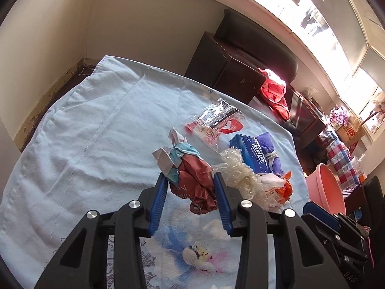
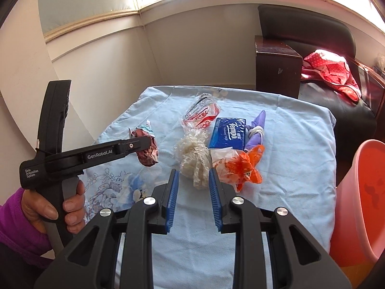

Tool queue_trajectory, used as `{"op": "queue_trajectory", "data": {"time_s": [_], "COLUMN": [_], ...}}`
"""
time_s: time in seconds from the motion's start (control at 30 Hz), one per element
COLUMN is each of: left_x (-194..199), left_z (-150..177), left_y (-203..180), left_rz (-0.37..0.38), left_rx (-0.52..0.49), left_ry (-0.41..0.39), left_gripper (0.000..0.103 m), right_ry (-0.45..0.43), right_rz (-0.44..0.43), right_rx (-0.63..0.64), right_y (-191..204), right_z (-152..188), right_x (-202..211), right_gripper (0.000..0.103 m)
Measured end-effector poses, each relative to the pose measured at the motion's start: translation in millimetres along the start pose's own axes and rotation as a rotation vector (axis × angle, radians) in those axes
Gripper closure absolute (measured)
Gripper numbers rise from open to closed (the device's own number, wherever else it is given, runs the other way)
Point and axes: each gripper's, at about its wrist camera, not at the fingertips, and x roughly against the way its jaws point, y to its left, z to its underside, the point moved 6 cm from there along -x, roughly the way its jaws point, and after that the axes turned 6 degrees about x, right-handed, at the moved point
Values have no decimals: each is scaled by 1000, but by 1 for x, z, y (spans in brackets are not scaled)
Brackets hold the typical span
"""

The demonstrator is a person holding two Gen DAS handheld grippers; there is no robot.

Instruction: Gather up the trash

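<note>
From the right wrist we see what the left wrist view lacks: a hand (image 2: 60, 207) gripping the left hand-held gripper (image 2: 146, 144). Its jaws straddle a crumpled reddish-brown wrapper (image 1: 195, 180); we cannot tell if they pinch it. The right hand-held gripper (image 2: 193, 180), partly open, flanks netting (image 2: 195, 161) just beside the wrapper. Pale blue cloth covers the surface (image 1: 96, 120); a pink bin (image 2: 361, 192) stands farther right.

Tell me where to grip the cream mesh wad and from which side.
Grip the cream mesh wad at its narrow near tail, coming from the near side along the right gripper; that end is pinched thin and points between the jaws, clear of the orange bag.
</note>
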Motion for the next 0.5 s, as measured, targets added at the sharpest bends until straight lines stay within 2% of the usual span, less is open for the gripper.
{"op": "queue_trajectory", "data": {"time_s": [0.4,0.5], "left_x": [7,6], "left_z": [4,5], "left_y": [18,19], "left_rz": [7,6], "left_rx": [9,11], "left_ry": [-1,3], "left_gripper": [64,64], "right_ry": [114,145], "right_rz": [50,35], "right_rx": [29,18], "right_y": [-1,-1], "right_z": [0,6], "right_x": [-50,-57], "right_gripper": [77,76]}}
